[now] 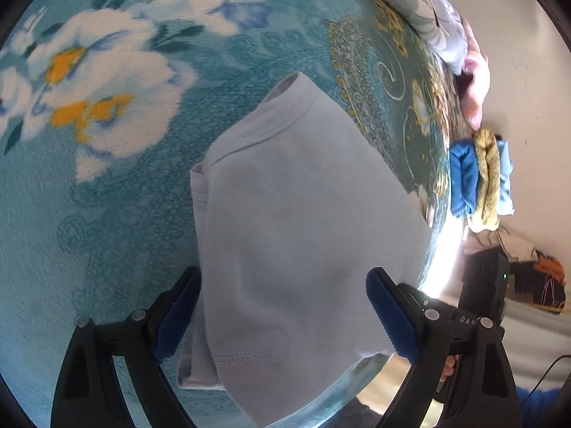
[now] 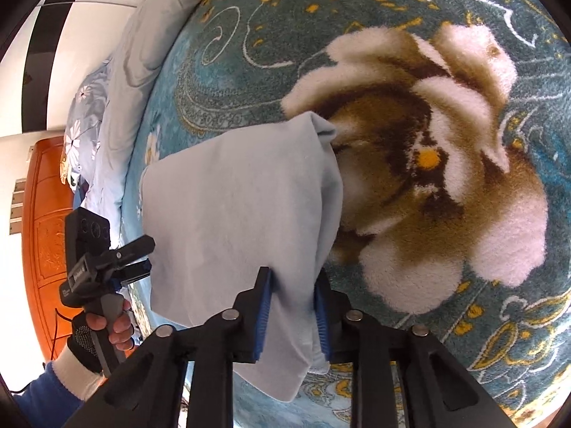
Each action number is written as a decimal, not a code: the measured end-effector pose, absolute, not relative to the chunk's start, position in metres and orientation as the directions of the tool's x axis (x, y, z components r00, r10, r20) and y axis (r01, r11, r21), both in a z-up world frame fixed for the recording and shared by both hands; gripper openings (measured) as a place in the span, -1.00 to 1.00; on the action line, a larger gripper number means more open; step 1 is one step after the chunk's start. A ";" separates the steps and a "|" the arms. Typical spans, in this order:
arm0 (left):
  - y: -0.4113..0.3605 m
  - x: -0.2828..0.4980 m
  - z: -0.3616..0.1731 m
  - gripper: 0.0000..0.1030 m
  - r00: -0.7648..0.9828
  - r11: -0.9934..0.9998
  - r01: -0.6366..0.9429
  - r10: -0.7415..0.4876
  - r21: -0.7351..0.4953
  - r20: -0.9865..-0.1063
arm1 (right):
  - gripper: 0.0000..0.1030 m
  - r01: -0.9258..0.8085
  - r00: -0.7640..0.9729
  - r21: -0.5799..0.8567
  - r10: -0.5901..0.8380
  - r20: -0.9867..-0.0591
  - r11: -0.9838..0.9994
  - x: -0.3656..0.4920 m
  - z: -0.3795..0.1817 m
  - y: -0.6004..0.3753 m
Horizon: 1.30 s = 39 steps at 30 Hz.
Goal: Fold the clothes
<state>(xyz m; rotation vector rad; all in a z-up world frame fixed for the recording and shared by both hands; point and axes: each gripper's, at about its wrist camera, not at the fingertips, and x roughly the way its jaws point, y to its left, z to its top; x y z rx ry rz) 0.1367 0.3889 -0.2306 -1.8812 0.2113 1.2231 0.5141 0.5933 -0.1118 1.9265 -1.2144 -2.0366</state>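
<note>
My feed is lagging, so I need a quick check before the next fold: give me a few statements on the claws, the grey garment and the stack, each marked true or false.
1. The right claw is shut on the grey garment. True.
2. The left claw is pinched tight on the garment. False: its blue pads stand wide apart, with the cloth lying between them.
3. The garment is dark red. False: it is pale grey-blue.
4. A stack of folded clothes sits at the edge of the floral blanket. True.
5. The stack holds only white pieces. False: blue, mustard and light blue folds show.
</note>
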 end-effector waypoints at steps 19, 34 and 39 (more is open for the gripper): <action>0.373 0.151 -0.199 -0.76 0.373 -0.700 -0.515 0.337 -0.495 -0.865 | -0.84 -0.370 -0.151 0.599 -0.590 -0.793 -0.711 0.503 -0.105 0.599; 0.338 0.226 -0.179 -0.77 0.330 -0.774 -0.361 0.416 -0.520 -0.848 | -0.87 -0.060 0.005 0.512 -0.513 -0.858 -0.857 0.469 -0.071 0.632; 0.328 0.234 -0.198 -0.72 0.324 -0.816 -0.288 0.409 -0.501 -0.853 | -0.79 -0.036 0.047 0.529 -0.530 -0.847 -0.848 0.466 -0.086 0.640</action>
